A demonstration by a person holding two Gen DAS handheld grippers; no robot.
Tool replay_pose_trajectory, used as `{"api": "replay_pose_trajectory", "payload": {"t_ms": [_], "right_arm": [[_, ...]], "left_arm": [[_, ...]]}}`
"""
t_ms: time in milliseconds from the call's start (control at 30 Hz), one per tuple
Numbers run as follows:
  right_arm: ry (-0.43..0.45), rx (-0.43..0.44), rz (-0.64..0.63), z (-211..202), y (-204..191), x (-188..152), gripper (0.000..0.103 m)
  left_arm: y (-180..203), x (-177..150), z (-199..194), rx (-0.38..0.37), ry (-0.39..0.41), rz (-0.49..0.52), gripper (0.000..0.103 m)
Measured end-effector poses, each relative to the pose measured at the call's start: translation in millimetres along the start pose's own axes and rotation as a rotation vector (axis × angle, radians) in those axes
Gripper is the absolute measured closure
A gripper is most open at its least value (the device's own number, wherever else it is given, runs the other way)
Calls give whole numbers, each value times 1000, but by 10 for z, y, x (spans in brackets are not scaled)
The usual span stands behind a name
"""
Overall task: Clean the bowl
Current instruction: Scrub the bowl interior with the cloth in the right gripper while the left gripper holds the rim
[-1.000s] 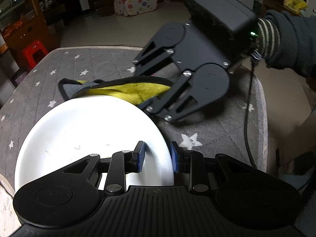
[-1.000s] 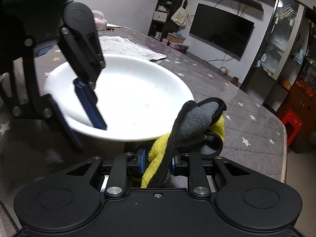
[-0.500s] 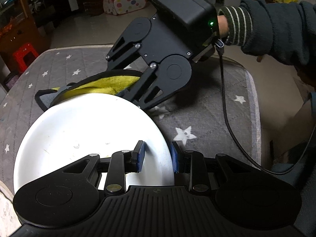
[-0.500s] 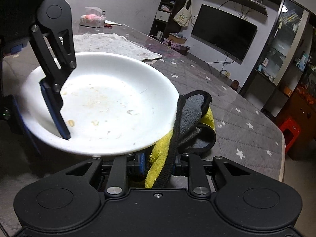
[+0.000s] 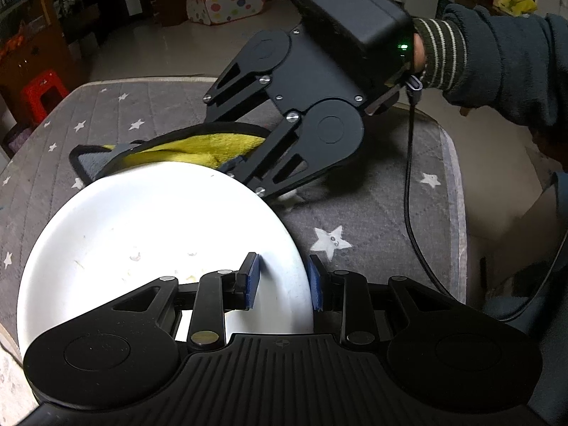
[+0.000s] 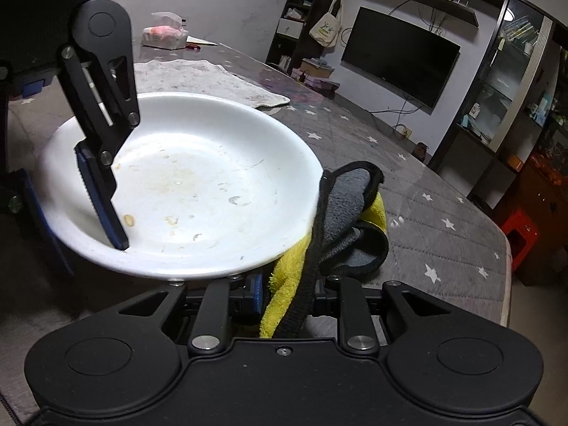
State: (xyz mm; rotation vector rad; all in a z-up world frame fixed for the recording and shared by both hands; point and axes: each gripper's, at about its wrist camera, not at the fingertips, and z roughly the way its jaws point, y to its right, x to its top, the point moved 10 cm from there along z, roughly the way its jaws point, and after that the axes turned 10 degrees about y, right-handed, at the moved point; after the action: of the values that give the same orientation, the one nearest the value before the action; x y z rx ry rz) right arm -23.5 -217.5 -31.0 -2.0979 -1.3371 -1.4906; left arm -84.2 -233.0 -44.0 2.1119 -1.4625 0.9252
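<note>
Room in dim light frames the scene, largest first: a dark living space with a wall-mounted television (image 6: 399, 58) at 1 o'clock in the right wrist view, shelving (image 6: 514, 81) at 3 o'clock, and a canvas bag (image 6: 325, 26) hanging at 12 o'clock. In the left wrist view a spotted play tent (image 5: 225, 1) stands on the pale floor at 11 o'clock, and a red stool (image 5: 41, 94) sits at 9 o'clock.

A table covered by a grey quilted cloth (image 5: 372, 209) printed with white stars fills the foreground. A crumpled pale cloth (image 6: 209, 78) lies on it beyond the dish, and a plastic packet (image 6: 165, 33) rests farther back at 11 o'clock.

The white bowl (image 6: 198, 184), shallow and smeared with food residue, is tilted toward the right wrist camera. The left gripper (image 5: 282, 278) is clamped over its rim at 5 o'clock, one blue pad inside the dish and one outside.

The right gripper (image 6: 287, 291), held by a person in a dark sleeve (image 5: 507, 67) with a striped cuff, is closed on a yellow-and-grey cloth (image 6: 340, 227). That rag is touching the bowl's edge at 3 o'clock in the right wrist view.
</note>
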Motion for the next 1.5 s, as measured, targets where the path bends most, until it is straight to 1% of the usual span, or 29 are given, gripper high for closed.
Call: {"api": "replay_pose_trajectory", "payload": {"t_ms": [233,467,633,900,1267,1500], "right_arm": [[-8,-15,3,-149,-121,-30,78],[-20,-26,-5,-275,-258,-40,78],[-18,-21,-14,-375,-375,-53,78],[-18,-14,-26,-315,-338,-43,78],[-20,-18,-43,-134,-139,-36,78],[-28,-12,-105,-38,-73,-28,78]], "left_arm": [[42,-59,-40,-31,-20,11,74],[15,-51,-99,-50,-34,10,75],[14,-58,-105,-61,-44,22,75],[4,-42,-109,-70,-55,35,75],[-2,-45,-129,-78,-57,30,74],[-23,-49,-145,-83,-54,15,73]]}}
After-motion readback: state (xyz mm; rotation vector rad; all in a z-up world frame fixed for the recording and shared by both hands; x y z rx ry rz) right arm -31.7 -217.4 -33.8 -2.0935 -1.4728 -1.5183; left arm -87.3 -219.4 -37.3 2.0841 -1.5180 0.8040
